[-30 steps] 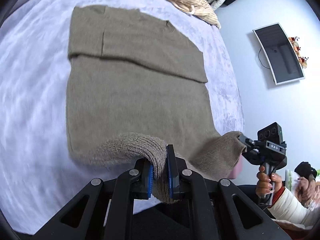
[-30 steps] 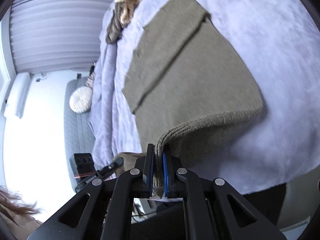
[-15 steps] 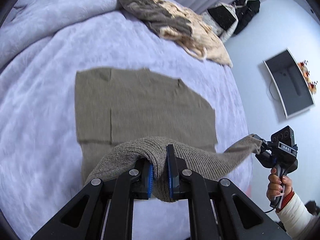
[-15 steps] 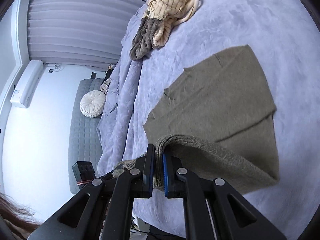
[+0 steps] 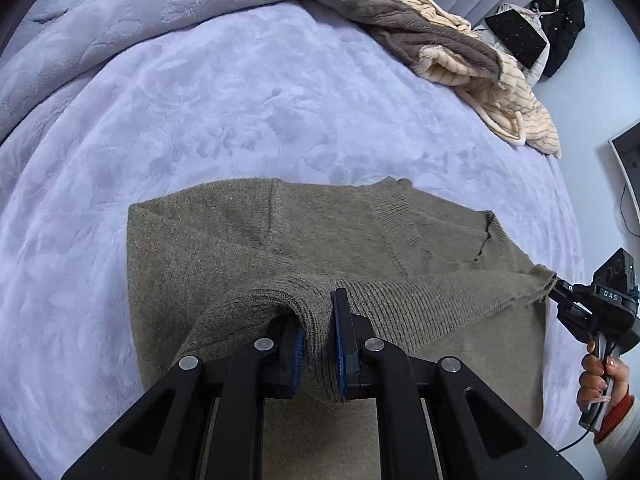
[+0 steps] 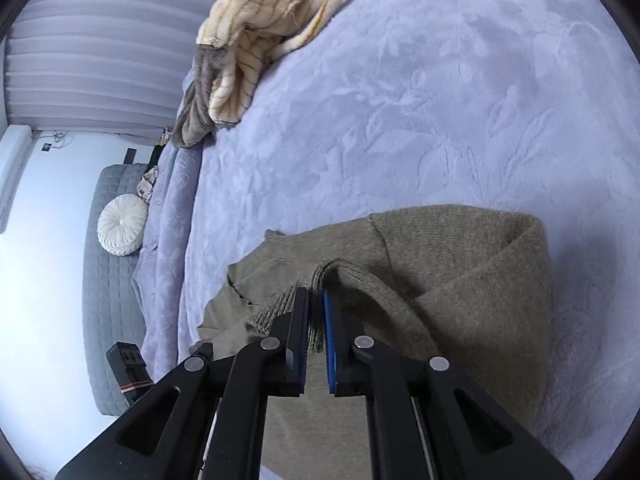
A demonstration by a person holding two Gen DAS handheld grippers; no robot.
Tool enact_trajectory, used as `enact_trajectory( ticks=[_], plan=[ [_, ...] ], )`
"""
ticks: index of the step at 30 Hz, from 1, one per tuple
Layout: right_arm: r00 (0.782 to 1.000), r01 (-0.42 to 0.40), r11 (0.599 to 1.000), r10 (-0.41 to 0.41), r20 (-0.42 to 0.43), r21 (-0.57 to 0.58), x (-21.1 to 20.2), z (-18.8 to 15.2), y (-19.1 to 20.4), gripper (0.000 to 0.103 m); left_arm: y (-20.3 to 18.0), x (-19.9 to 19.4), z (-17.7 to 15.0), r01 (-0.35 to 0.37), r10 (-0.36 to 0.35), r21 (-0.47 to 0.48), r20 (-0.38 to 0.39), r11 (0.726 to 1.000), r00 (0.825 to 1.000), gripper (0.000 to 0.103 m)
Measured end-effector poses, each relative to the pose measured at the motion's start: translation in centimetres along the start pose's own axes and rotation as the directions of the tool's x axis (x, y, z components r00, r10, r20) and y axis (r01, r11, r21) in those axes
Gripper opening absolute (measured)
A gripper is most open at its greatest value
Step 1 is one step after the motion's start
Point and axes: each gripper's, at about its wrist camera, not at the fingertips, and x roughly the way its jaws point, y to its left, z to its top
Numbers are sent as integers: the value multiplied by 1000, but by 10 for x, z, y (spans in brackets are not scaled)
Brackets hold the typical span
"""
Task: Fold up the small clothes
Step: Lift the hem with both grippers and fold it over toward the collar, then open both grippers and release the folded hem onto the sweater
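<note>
Bed [image 5: 248,92], lavender plush cover, filling both views; heap of cream and grey clothes [image 5: 452,52] at far edge, well apart from the work.

Sweater [image 5: 224,248], olive knit, spread flat near the bed's front edge, neck end away from the holder; sleeves apparently already turned in across the chest. Ribbed hem [image 5: 420,304] lifted off the bed and drawn taut between the two grippers, arching above the body of the garment.

Left gripper [image 5: 320,344]: nearly closed, blue pads pinching a bunched fold of hem. Right gripper [image 6: 316,332]: nearly closed as well, clamping the hem's other corner, ribbing standing up between the pads; also visible at far right of the left view, held in a hand [image 5: 600,372].

Step in hand, by judgement: bottom-to-top fold, roughly midway. For a clean result:
- both grippers level and abreast, hem line parallel to the shoulders;
- tension enough to prevent sag in the middle, not so much as to drag the lower layer along the plush;
- hem lowered onto the shoulder line before release, both corners freed together;
- soft knit likely to stretch or slump if one side leads.
</note>
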Motion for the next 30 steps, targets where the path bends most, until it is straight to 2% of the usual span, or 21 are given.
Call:
enact_trajectory(
  ticks=[6, 7, 8, 10, 11, 12, 13, 15, 17, 21, 23, 24, 25, 27, 28, 30],
  plan=[
    [1000, 8, 1000, -8, 25, 17, 6, -8, -21, 11, 3, -11, 0, -2, 2, 15, 24, 1000, 1000, 16],
    [999, 16, 1000, -17, 36, 25, 2, -9, -20, 11, 1, -18, -1, -18, 17, 30, 39, 999, 999, 27],
    [998, 32, 999, -33, 46, 21, -4, -9, -18, 11, -2, -26, -2, -40, 38, 42, 61, 998, 997, 48],
    [996, 64, 998, -63, 59, 1, -13, -9, -12, 11, -5, -47, -5, -98, 91, 44, 141, 994, 986, 79],
    [995, 76, 997, -75, 66, -9, -17, -10, -10, 13, -6, -55, -6, -103, 92, 53, 169, 993, 981, 79],
    [994, 87, 996, -85, 74, -19, -22, -11, -7, 22, -6, -60, -6, -103, 91, 63, 172, 993, 981, 79],
    [991, 107, 994, -104, 85, -33, -27, -12, -3, 37, -4, -63, -6, -118, 106, 62, 170, 991, 980, 79],
    [984, 149, 987, -141, 107, -66, -32, -13, 2, 54, 1, -59, -6, -133, 123, 63, 147, 989, 982, 79],
    [976, 202, 974, -191, 109, -105, -28, -11, 4, 54, 6, -46, -5, -144, 138, 60, 102, 988, 985, 79],
    [976, 215, 970, -208, 70, -117, -8, -5, 0, 54, 1, -22, -6, -80, 77, 61, 45, 995, 996, 79],
    [968, 251, 952, -248, 39, -174, 7, -4, 6, 39, -9, -15, -3, -79, 74, 79, 56, 994, 996, 79],
    [957, 289, 933, -288, 36, -214, 12, -5, 12, 14, -14, -15, -1, -83, 77, 91, 70, 992, 995, 79],
    [946, 320, 912, -321, 37, -256, 14, -6, 18, 6, -18, -15, 2, -98, 89, 101, 86, 990, 992, 79],
    [944, 327, 900, -327, 50, -288, 9, -7, 26, 6, -21, -14, 9, -130, 116, 117, 117, 985, 986, 79],
    [941, 336, 894, -334, 60, -298, 5, -7, 28, 6, -20, -11, 12, -169, 151, 130, 137, 977, 979, 79],
    [931, 362, 883, -359, 65, -300, 1, -6, 23, 6, -14, 0, 18, -284, 261, 148, 157, 947, 952, 79]
  ],
)
